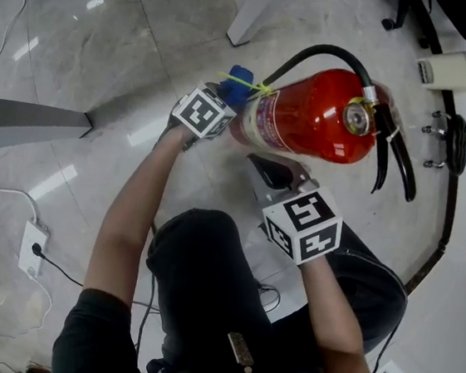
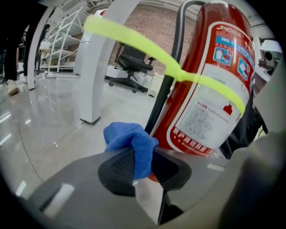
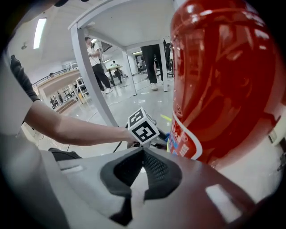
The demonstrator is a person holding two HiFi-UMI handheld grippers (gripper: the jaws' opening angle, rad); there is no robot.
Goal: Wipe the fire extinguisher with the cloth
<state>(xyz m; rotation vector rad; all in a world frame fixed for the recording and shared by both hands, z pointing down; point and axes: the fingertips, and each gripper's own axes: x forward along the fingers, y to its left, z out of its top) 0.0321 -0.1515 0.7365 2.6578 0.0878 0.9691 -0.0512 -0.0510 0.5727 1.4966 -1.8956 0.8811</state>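
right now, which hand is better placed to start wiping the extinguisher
Left: the left gripper has its fingers shut on the blue cloth, close beside the fire extinguisher. The right gripper is shut and empty.

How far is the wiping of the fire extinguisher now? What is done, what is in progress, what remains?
Done: the blue cloth is gripped in the left claw. In hand: the cloth sits beside the label end of the fire extinguisher; I cannot tell if it touches. The right claw is shut and empty beside the red body. Left: the wiping itself; no wiped patch shows.
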